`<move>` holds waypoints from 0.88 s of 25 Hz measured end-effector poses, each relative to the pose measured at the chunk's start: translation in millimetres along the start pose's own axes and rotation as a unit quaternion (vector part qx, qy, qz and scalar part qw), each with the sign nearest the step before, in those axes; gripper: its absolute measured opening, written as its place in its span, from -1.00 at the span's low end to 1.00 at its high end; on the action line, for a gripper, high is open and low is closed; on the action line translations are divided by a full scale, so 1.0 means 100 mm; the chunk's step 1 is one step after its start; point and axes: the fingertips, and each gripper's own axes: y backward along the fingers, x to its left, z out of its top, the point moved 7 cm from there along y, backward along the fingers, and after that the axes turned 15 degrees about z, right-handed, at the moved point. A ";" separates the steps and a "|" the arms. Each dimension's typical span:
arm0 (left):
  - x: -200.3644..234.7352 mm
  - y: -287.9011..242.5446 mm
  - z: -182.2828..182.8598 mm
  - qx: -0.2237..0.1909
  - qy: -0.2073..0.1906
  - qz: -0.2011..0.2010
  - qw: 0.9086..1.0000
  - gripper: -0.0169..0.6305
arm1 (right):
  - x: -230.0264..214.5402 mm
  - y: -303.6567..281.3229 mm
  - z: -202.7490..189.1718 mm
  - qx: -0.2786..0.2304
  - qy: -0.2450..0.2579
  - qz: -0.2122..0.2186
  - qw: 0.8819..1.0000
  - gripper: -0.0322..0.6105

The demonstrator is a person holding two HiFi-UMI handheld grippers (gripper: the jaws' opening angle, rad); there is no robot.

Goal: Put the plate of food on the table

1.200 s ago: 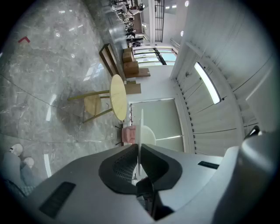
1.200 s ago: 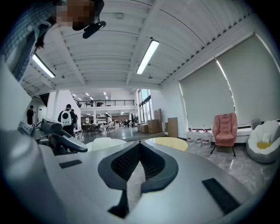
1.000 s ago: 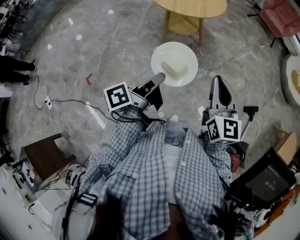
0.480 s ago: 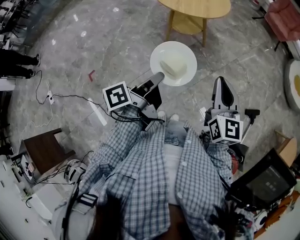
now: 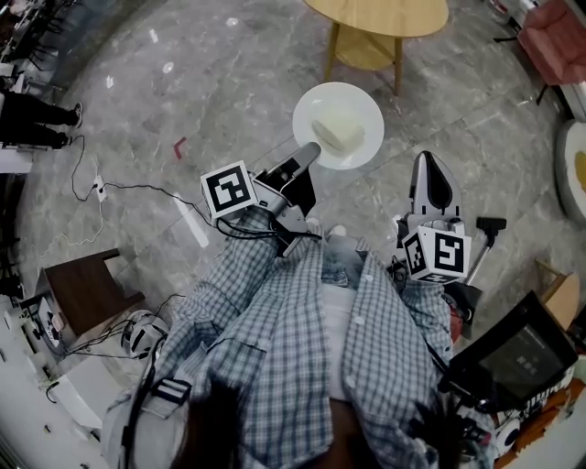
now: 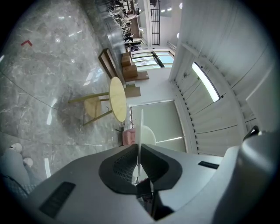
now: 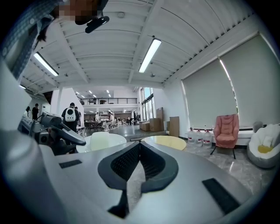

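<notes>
A white plate (image 5: pixel 339 125) with a pale block of food (image 5: pixel 337 135) hangs level above the grey floor, just short of the round wooden table (image 5: pixel 375 14). My left gripper (image 5: pixel 309 151) is shut on the plate's near rim. In the left gripper view the plate (image 6: pixel 141 127) shows edge-on as a thin white line pinched in the left gripper (image 6: pixel 139 168), with the table (image 6: pixel 117 99) beyond. My right gripper (image 5: pixel 430 163) points forward to the right of the plate. In its own view the right gripper (image 7: pixel 140 146) is shut with nothing in it; the plate (image 7: pixel 103 141) and table (image 7: pixel 168 141) lie ahead.
Cables (image 5: pixel 110 190) trail over the floor at left, near a brown stool (image 5: pixel 87 295). A black chair (image 5: pixel 513 353) stands at lower right. A pink armchair (image 5: pixel 554 32) and a white round seat (image 5: pixel 575 169) sit at the right. Water bottles (image 7: pixel 199 138) line the far wall.
Almost nothing differs. The head view has shifted slightly, and the plate stays in the left gripper at the same spot before the table.
</notes>
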 end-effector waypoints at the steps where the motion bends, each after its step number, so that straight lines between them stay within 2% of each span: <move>1: 0.00 0.00 0.00 0.000 -0.002 -0.002 1.000 -0.89 | 0.01 0.01 0.01 -0.002 0.000 0.000 1.000 -0.88; 12: -0.03 -0.02 -0.05 0.000 0.010 -0.007 1.000 -0.89 | -0.03 0.01 0.12 -0.002 0.007 0.004 1.000 -0.88; 22: -0.06 -0.02 -0.05 -0.006 -0.002 -0.015 1.000 -0.89 | -0.03 0.08 0.16 -0.008 0.012 0.003 1.000 -0.88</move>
